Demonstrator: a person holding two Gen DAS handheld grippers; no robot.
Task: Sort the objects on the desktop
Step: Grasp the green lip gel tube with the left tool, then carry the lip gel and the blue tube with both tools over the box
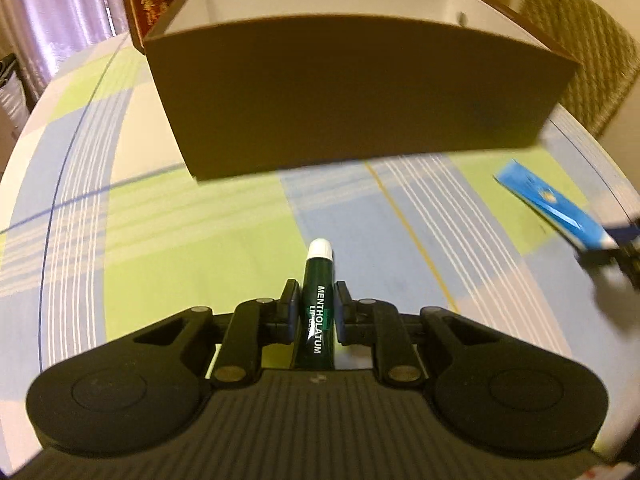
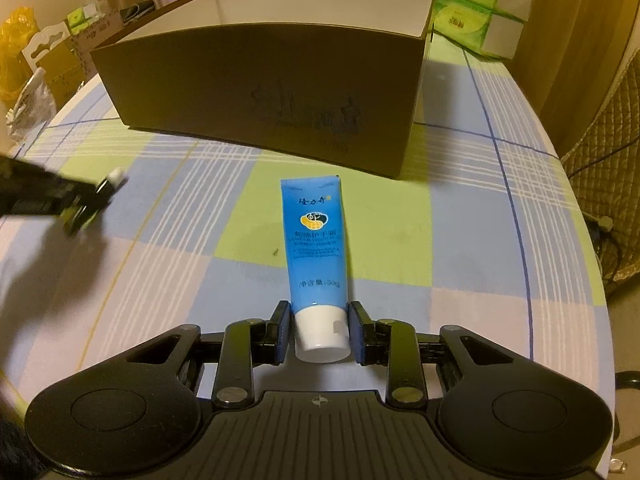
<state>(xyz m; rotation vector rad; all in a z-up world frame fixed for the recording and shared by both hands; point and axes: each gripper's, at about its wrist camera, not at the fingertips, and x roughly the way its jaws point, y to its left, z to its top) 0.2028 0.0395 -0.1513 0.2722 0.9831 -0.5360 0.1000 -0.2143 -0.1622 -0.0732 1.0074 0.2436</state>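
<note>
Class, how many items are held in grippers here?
2: a green lip balm stick in the left gripper, a blue cream tube in the right gripper.

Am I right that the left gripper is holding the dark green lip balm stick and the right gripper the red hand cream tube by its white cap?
Not quite: the hand cream tube is blue, not red, as the right wrist view shows. The right gripper holds it by its white cap, and the left gripper holds the dark green lip balm stick.
</note>
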